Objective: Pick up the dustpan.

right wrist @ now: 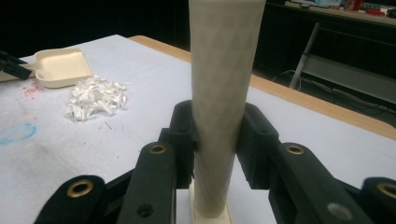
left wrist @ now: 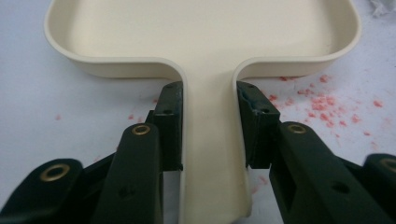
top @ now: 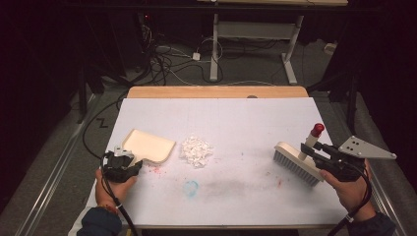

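Dustpan (left wrist: pixel 205 32), cream, lies flat on your desk (top: pixel 246 118) beside shredded paper (top: pixel 196 151).
Your left gripper (left wrist: pixel 208 126) jaws pinch its handle; your right gripper (right wrist: pixel 217 140) jaws clamp the brush (top: pixel 297 161) handle.

Cream dustpan (top: pixel 150 145), white paper scraps (top: pixel 196 151), cream brush (top: pixel 297 161) with grey bristles and a red-tipped handle; pale worktop (top: pixel 236 118) with red specks and a blue smudge.

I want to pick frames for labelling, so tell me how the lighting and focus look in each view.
High view: the table is evenly lit, the room behind falls nearly black, fine detail soft. Left gripper view: sharp on the dustpan handle, soft shadow under its rim, no glare. Right gripper view: the brush handle is close and slightly blurred, the background dark.
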Demonstrator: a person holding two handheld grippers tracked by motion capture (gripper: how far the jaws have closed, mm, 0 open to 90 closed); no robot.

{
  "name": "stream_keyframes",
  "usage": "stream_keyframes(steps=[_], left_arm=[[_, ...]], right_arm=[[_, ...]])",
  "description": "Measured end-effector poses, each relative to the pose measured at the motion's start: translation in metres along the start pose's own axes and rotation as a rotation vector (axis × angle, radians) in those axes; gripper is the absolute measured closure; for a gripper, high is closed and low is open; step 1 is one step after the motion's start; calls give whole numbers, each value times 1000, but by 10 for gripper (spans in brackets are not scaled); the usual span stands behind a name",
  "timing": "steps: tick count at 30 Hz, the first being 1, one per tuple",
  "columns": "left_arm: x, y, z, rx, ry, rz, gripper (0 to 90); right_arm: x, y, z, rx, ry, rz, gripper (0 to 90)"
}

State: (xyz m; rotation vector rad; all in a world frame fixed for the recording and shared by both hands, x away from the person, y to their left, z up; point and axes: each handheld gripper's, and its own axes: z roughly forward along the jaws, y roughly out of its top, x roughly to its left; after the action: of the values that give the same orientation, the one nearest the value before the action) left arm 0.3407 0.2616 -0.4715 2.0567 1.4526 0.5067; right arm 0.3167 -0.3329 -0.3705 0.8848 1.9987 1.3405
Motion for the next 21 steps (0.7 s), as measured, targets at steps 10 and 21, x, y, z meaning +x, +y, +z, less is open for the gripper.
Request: stream_keyframes(steps=[10,21], left_arm=[[0,-3,-31,-4,-41,69,637],[-13,-10,-52,52,-73,151,637]], right_arm=[[-7,-2,-4,-26,-40,33,704],[-9,-3,-3,-13,-77,36,704]])
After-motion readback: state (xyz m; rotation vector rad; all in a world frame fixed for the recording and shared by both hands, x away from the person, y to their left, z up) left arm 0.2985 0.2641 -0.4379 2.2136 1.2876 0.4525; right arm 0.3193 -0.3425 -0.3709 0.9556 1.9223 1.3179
